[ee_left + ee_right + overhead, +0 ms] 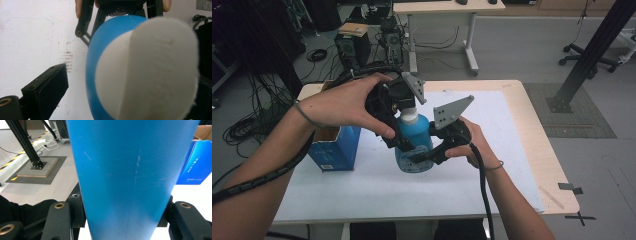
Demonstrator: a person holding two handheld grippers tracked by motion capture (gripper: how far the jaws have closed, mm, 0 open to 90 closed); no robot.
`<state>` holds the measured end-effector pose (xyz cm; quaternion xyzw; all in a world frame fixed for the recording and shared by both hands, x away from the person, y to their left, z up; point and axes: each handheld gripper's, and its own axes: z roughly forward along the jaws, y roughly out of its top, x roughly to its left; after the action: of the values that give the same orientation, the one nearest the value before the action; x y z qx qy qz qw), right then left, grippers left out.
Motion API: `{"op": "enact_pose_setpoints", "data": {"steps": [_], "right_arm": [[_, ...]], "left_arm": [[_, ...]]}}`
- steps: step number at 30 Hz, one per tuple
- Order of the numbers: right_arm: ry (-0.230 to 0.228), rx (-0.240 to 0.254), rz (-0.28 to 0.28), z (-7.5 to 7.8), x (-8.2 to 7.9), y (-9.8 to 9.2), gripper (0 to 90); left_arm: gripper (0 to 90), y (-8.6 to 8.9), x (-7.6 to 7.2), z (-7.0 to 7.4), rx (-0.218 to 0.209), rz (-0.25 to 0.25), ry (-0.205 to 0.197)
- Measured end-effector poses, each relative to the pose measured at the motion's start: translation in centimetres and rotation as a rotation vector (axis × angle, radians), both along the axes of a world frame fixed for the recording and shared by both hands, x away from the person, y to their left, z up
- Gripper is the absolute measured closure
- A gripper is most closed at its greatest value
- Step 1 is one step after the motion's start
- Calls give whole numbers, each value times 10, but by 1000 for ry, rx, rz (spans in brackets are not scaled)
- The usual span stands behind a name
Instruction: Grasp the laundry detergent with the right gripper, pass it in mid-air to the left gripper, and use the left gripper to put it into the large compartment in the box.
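Presently noted: blue bottle (414, 142) with white cap (410, 115) held upright just above the white-covered bench (377, 185), near its centre. Right hand-held gripper (424, 156) clamped on the bottle's lower body, jaws pressing both sides as seen in the right gripper view (127, 180). Left hand-held gripper (399, 107) positioned over the cap from above; in the left gripper view, cap (155, 72) close and blurred, one jaw standing clear of it at lower left, the other side hidden, so closure cannot be told. Blue carton (334, 147), top open, standing on the bench just beside the left hand (344, 102).
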<state>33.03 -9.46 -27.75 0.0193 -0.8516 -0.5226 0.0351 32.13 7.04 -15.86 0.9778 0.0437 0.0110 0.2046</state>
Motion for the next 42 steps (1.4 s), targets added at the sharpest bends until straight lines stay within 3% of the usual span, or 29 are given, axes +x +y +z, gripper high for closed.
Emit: {"op": "enact_pose_setpoints", "data": {"steps": [11, 12, 25, 42], "right_arm": [[-1, -4, 3, 0, 0, -1, 440], [-1, -4, 3, 0, 0, -1, 440], [-3, -9, 7, 1, 0, 1, 440], [-4, -11, 5, 2, 2, 2, 440]], "left_arm": [[92, -3, 2, 0, 9, 11, 15], [142, -3, 2, 0, 9, 11, 15], [227, -5, 1, 1, 18, 15, 22], [297, -3, 1, 3, 14, 17, 22]]}}
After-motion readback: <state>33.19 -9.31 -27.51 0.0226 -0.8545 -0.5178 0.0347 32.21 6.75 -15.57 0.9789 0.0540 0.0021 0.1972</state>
